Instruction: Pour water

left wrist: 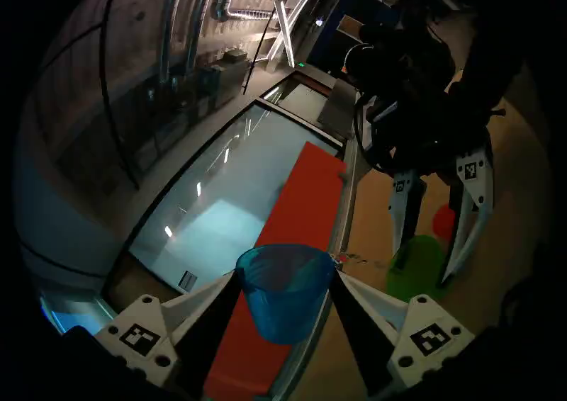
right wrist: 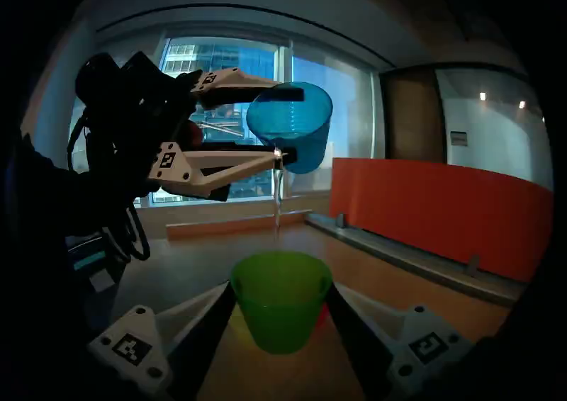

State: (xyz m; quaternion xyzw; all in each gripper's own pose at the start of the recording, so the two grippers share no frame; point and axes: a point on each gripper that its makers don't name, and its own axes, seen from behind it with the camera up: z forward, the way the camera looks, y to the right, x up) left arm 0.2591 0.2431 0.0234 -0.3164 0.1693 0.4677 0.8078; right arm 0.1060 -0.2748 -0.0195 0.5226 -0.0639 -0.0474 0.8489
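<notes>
A blue translucent cup (left wrist: 283, 298) sits between the fingers of my left gripper (left wrist: 283, 280), which is shut on it. In the right gripper view the same blue cup (right wrist: 290, 125) is tipped over in the left gripper (right wrist: 282, 126), and a thin stream of water (right wrist: 277, 202) falls from its rim. The stream drops into a green cup (right wrist: 281, 305), on which my right gripper (right wrist: 281, 291) is shut, just above the wooden table (right wrist: 397, 280). From the left gripper view, the green cup (left wrist: 417, 266) and right gripper (left wrist: 422, 270) are below and to the right.
An orange panel (right wrist: 439, 202) runs along the table's far right side, with a metal rail at its foot. A large window (right wrist: 234, 68) stands behind. A red disc (left wrist: 444, 222) lies on the table by the green cup. A dark-sleeved hand (right wrist: 120, 117) holds the left gripper.
</notes>
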